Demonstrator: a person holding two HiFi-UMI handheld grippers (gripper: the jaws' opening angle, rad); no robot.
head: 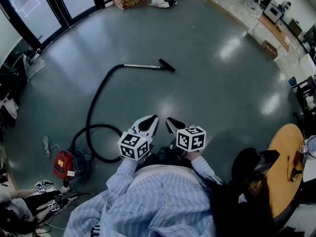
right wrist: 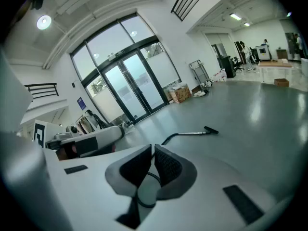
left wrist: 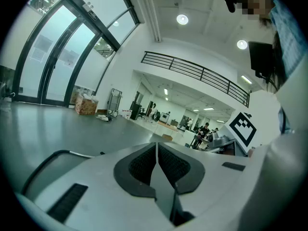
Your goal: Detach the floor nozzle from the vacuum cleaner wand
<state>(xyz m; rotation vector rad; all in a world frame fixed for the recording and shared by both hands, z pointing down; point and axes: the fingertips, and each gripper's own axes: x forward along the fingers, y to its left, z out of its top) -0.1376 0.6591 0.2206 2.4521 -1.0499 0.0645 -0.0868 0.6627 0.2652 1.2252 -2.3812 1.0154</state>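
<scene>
The left hand-held gripper (head: 153, 118) and right hand-held gripper (head: 169, 121) are closed and empty. The floor nozzle (head: 167, 65), attached to the wand (head: 142, 66), lies mid-floor, well apart from both.

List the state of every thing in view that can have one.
floor nozzle: attached to the wand, lying on the floor
wand: lying flat, joined to the hose
hose: curved across the floor
vacuum cleaner body: sitting on the floor
left gripper: shut, empty
right gripper: shut, empty
</scene>
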